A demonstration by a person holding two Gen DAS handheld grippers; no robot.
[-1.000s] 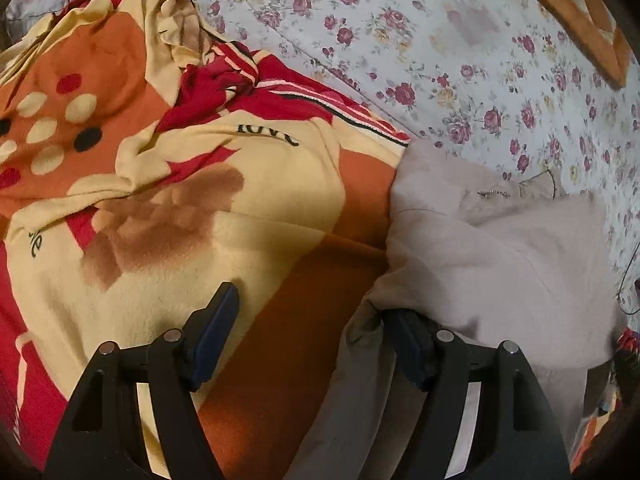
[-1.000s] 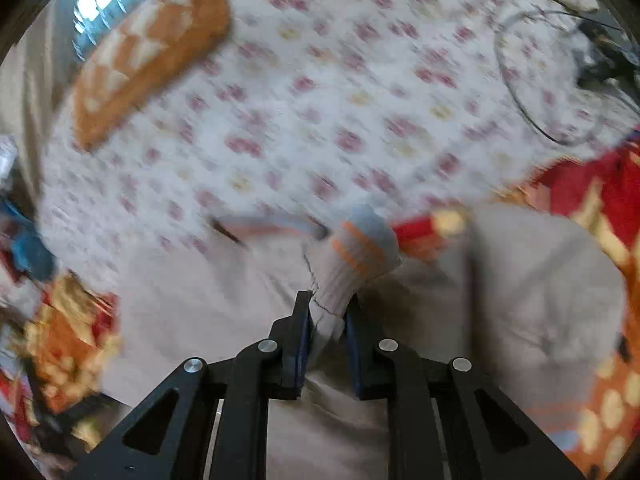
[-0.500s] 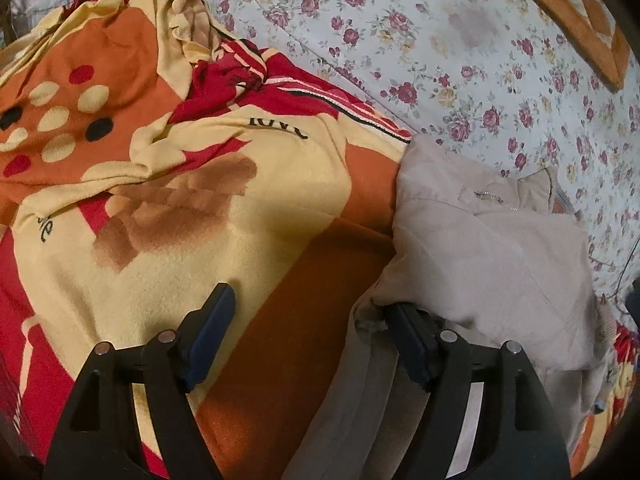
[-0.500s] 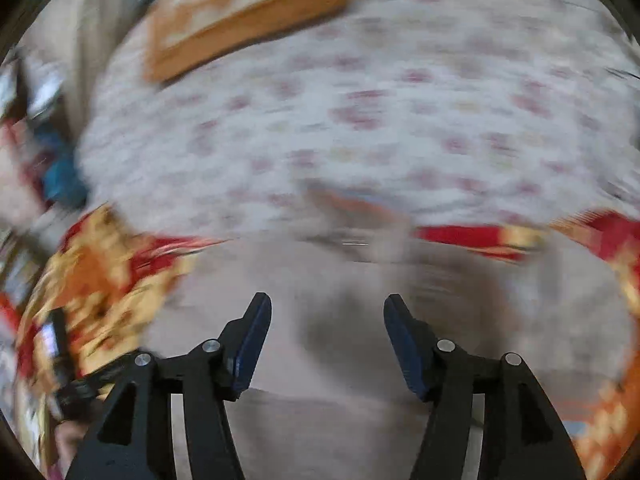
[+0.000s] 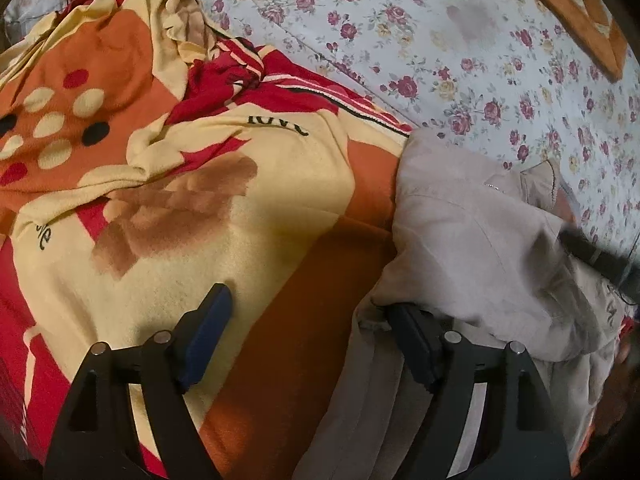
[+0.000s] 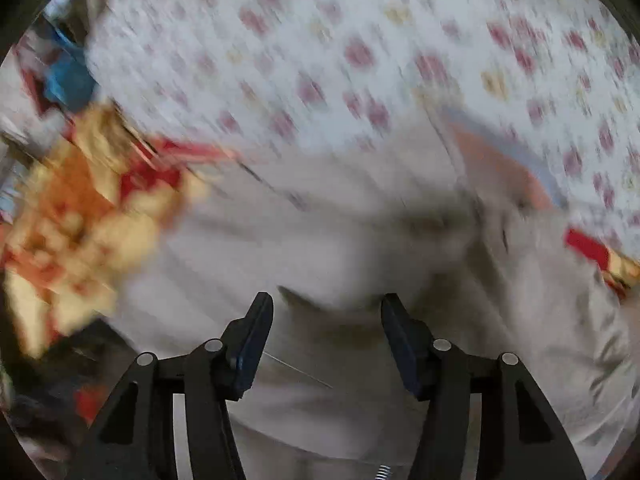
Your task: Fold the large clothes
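Sleeve fold judged done: right claw [image 6: 326,320] has just been opening, nothing clamped, left claw [image 5: 308,320] spread beside beige jacket [image 5: 472,240]; fresh edge grab needed next.

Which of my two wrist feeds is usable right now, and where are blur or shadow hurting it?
Left wrist view: sharp; the beige fabric garment and the orange, yellow and red fleece blanket read clearly, with shadow under the open left gripper and fisheye bending at the rim. Right wrist view: heavy motion smear over the floral bedsheet; only the open right gripper stays crisp.
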